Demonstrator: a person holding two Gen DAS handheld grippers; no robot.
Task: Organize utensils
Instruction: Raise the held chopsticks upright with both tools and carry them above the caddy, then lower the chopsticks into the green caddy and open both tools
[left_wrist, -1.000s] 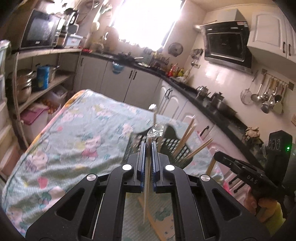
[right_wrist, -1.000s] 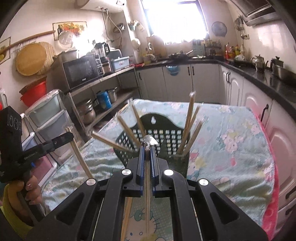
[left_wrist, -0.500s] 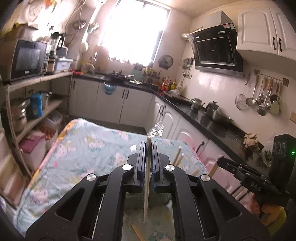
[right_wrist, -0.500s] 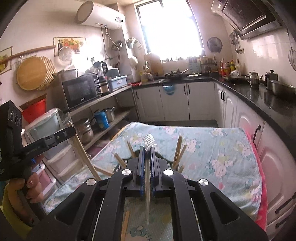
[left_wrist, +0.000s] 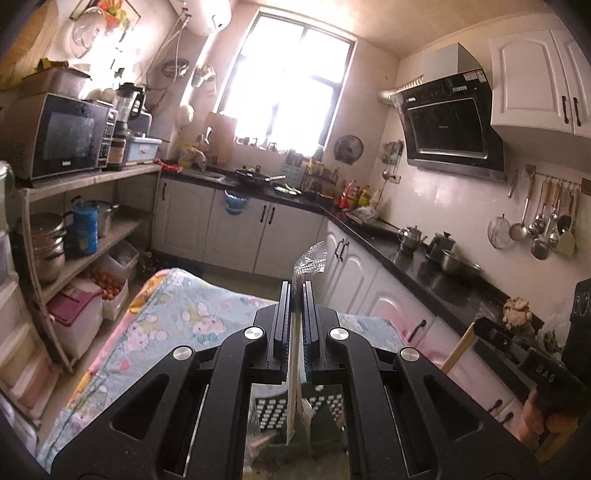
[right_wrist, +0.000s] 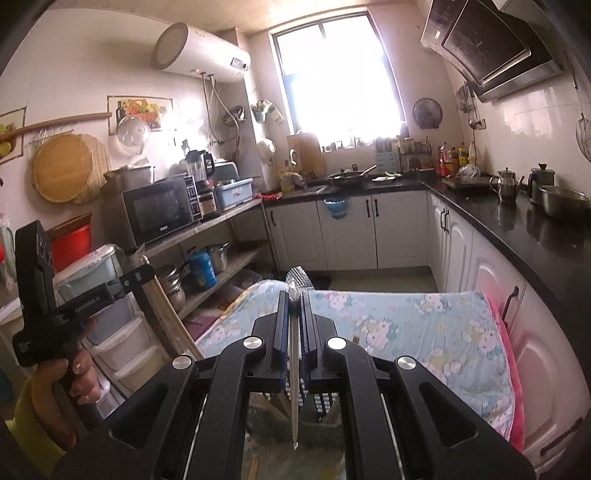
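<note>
My left gripper (left_wrist: 296, 291) is shut on a pale wrapped chopstick (left_wrist: 293, 369) that stands upright, its crinkled clear wrapper end (left_wrist: 310, 258) above the jaws. My right gripper (right_wrist: 293, 295) is shut on a similar wrapped chopstick (right_wrist: 294, 373) with its tip hanging down. Both are held high over the dark perforated utensil basket (left_wrist: 273, 410) (right_wrist: 321, 402), which shows only in part between the gripper arms. The right gripper (left_wrist: 480, 328) also appears at the right of the left wrist view. The left gripper (right_wrist: 144, 273) appears at the left of the right wrist view.
The basket stands on a table with a floral cloth (left_wrist: 177, 317) (right_wrist: 406, 325). A shelf rack with a microwave (left_wrist: 59, 136) and pots stands to the left. A black counter (right_wrist: 517, 229) with kettles and a bowl runs along the right. White cabinets (right_wrist: 354, 229) are at the back.
Both grippers have risen with their chopsticks. The basket and its standing chopsticks dropped from mid-view to below the gripper arms. More of the kitchen walls and window shows.
</note>
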